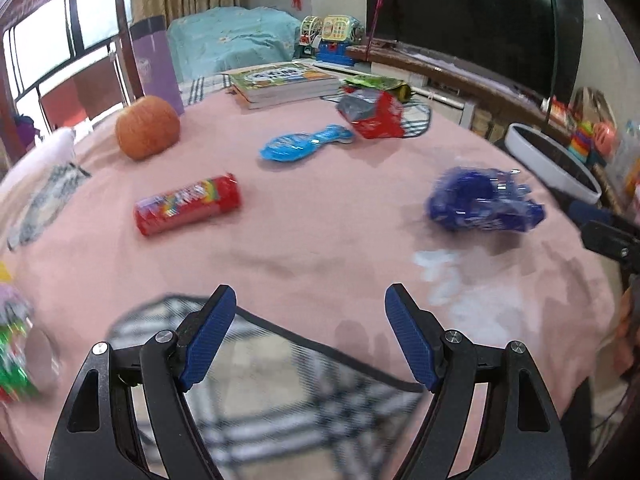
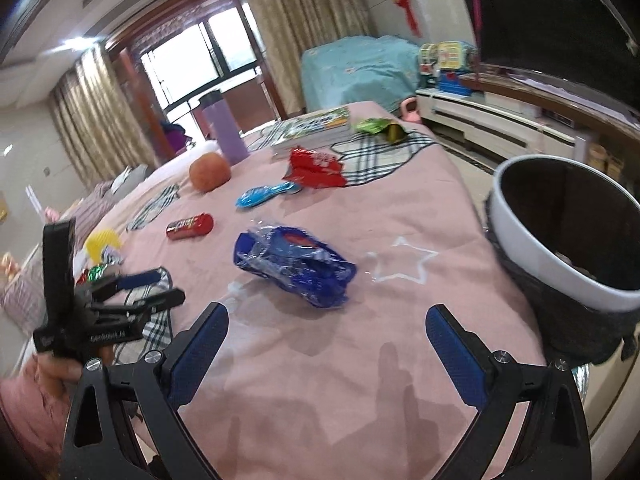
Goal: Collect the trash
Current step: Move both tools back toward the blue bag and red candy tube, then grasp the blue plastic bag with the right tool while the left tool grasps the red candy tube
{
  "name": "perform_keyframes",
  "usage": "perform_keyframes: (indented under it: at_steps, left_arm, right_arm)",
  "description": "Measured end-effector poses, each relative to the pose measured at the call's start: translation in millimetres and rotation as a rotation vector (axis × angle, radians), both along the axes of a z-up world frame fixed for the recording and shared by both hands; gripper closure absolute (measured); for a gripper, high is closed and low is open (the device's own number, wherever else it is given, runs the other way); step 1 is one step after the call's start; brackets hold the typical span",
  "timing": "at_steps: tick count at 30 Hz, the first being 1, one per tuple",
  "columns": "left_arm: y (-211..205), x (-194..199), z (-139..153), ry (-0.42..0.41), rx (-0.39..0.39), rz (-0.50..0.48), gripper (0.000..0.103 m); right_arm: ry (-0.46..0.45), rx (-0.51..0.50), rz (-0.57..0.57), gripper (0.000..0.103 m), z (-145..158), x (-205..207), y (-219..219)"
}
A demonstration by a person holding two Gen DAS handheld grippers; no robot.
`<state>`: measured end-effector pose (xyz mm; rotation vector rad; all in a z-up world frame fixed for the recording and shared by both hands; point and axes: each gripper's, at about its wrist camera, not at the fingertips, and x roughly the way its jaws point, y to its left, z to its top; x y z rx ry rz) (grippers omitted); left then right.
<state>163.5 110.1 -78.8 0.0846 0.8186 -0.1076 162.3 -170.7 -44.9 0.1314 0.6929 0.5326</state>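
Note:
A crumpled dark blue wrapper (image 1: 482, 200) (image 2: 296, 266) lies on the pink bedcover, ahead of both grippers. A red snack tube (image 1: 187, 204) (image 2: 189, 226), a light blue wrapper (image 1: 304, 146) (image 2: 264, 195), a red bag (image 1: 372, 114) (image 2: 316, 168) and a green wrapper (image 1: 376, 82) (image 2: 376, 126) lie farther back. A white-rimmed trash bin (image 2: 560, 248) (image 1: 552, 160) stands at the bed's right edge. My left gripper (image 1: 310, 312) is open and empty; it also shows in the right wrist view (image 2: 154, 286). My right gripper (image 2: 326, 322) is open and empty.
An orange ball (image 1: 147, 127) (image 2: 210, 171), a purple bottle (image 2: 226, 128), a stack of books (image 1: 284, 82) (image 2: 316, 126) and a yellow item (image 2: 102, 242) sit on the bed. A television (image 1: 480, 16) and toys (image 1: 332, 36) stand beyond.

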Motion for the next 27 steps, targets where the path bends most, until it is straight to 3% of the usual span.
perform_keyframes:
  at_steps: [5, 13, 20, 23, 24, 25, 26, 27]
  left_arm:
    - [28.2, 21.7, 4.2, 0.003, 0.091, -0.016, 0.017]
    - [70.0, 69.1, 6.8, 0.026, 0.241, -0.08, 0.015]
    - [74.7, 96.2, -5.6, 0.09, 0.35, -0.156, 0.015]
    - [72.2, 103.1, -11.5, 0.113, 0.357, -0.168, 0.015]
    - [70.7, 103.9, -12.4, 0.113, 0.359, -0.169, 0.016]
    - [69.3, 104.3, -13.7, 0.114, 0.359, -0.175, 0.022]
    - [67.6, 104.2, -14.4, 0.12, 0.348, -0.185, 0.035]
    - [66.9, 103.7, -14.5, 0.128, 0.326, -0.195, 0.039]
  right_arm:
    - [-0.016, -0.032, 0.061, 0.003, 1.2, 7.7, 15.4]
    - [-0.023, -0.079, 0.116, 0.003, 2.1, 26.8, 34.6]
    - [-0.02, -0.117, 0.176, 0.003, -0.6, 44.9, 51.4]
    - [-0.003, -0.14, 0.202, 0.003, -5.7, 52.7, 59.9]
    - [0.004, -0.149, 0.205, 0.003, -8.0, 55.4, 63.2]
    - [0.008, -0.156, 0.205, 0.004, -9.8, 57.4, 65.2]
    - [0.016, -0.167, 0.197, 0.005, -12.2, 59.8, 66.9]
    - [0.021, -0.17, 0.19, 0.005, -13.2, 61.3, 67.6]
